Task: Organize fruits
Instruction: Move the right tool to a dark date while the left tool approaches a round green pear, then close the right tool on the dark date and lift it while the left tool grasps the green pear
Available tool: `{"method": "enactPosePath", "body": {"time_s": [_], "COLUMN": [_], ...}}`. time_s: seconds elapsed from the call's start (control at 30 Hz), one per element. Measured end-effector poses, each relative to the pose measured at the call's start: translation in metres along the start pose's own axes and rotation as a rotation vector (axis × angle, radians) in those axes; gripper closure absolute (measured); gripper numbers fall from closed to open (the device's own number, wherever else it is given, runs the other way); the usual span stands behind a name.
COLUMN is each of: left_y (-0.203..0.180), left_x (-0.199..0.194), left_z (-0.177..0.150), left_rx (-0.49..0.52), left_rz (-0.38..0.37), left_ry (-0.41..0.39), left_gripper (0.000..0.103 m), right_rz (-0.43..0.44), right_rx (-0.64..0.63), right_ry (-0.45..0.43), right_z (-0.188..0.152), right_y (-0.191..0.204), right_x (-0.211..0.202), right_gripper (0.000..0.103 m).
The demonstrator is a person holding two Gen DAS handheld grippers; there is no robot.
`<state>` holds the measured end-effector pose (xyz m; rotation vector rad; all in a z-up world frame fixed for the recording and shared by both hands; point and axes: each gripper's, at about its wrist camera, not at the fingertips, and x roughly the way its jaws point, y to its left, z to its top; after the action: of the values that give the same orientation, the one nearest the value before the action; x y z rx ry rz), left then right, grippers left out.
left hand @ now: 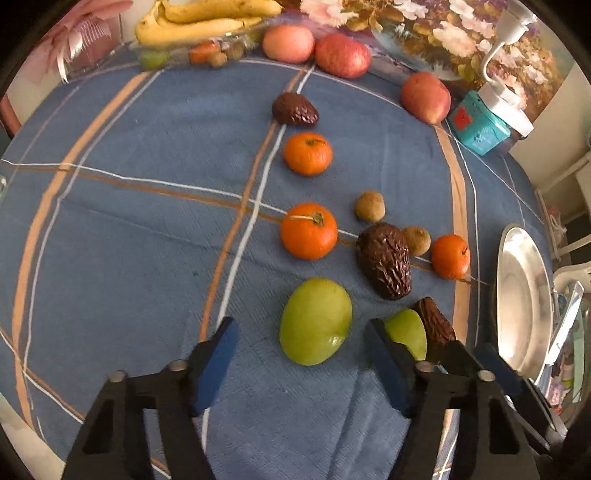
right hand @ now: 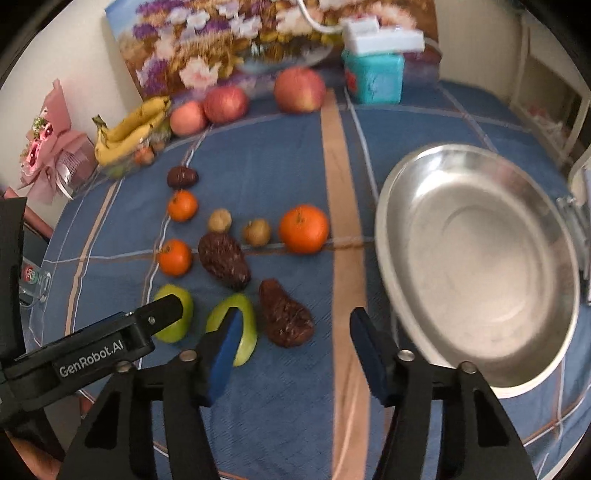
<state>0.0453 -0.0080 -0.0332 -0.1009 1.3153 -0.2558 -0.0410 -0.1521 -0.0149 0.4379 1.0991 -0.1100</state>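
Note:
Loose fruit lies on a blue striped tablecloth (left hand: 129, 240). My left gripper (left hand: 301, 350) is open, its fingers either side of a green apple (left hand: 314, 320) just ahead. A second green apple (left hand: 406, 332) and a dark wrinkled avocado (left hand: 436, 325) lie to its right. Ahead lie three tangerines, the nearest (left hand: 308, 230), a big avocado (left hand: 384, 260) and two small kiwis (left hand: 369, 206). My right gripper (right hand: 291, 350) is open and empty, just before an avocado (right hand: 286, 314), with a steel plate (right hand: 480, 258) on its right. The left gripper's finger (right hand: 162, 314) shows over a green apple (right hand: 184, 314).
Three red apples (left hand: 341, 55) and a tray with bananas (left hand: 199, 20) stand at the far edge by a flower painting (right hand: 258, 40). A teal box (left hand: 480, 127) with a white lamp sits at the far right. A pink bouquet (right hand: 48, 147) stands at the far left.

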Motion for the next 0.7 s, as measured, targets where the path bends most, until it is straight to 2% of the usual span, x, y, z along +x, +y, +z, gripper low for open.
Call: {"method": "enactPosePath", "body": {"time_s": [0.1,0.17,0.3,0.37,0.57,0.6,0.63,0.7], "left_y": [-0.002,-0.001,-0.003,-0.001,0.008,0.009,0.009,0.009], "left_x": [0.004,0.004,0.003,0.002,-0.013,-0.016,-0.02,-0.022], "left_z": [-0.001,-0.003,-0.004,-0.004,-0.006,-0.007,-0.008,-0.01], "left_rx": [-0.002,-0.004,0.001,-0.012,-0.036,-0.037,-0.033,-0.031], "left_rz": [-0.004,-0.036,-0.043,-0.051,-0.059,-0.061,-0.062,-0.059], "left_ry": [0.008,0.014,0.016,0.013,-0.024,-0.033,-0.047,-0.054], "left_gripper": [0.048,0.059,0.059,0.06,0.06,0.06,0.06,0.06], "right_rz": [0.006,0.011,0.028,0.046,0.029,0.025,0.027,0.026], "right_rx": [0.013,0.021,0.039,0.044,0.017,0.011,0.009,0.008], "right_ry": [0.026,0.04,0.065,0.063,0.014,-0.003,-0.017,-0.037], "right_z": [-0.001,-0.002,-0.002,-0.002,-0.001,0.0,0.0,0.002], "right_y": [-0.001,-0.002,-0.005,-0.005,0.0,0.002,0.004,0.005], "right_x": [0.009,0.013,0.018,0.017,-0.001,-0.007,-0.012,-0.02], "right_gripper": [0.05,0.053,0.061,0.07,0.071,0.075,0.087,0.088]}}
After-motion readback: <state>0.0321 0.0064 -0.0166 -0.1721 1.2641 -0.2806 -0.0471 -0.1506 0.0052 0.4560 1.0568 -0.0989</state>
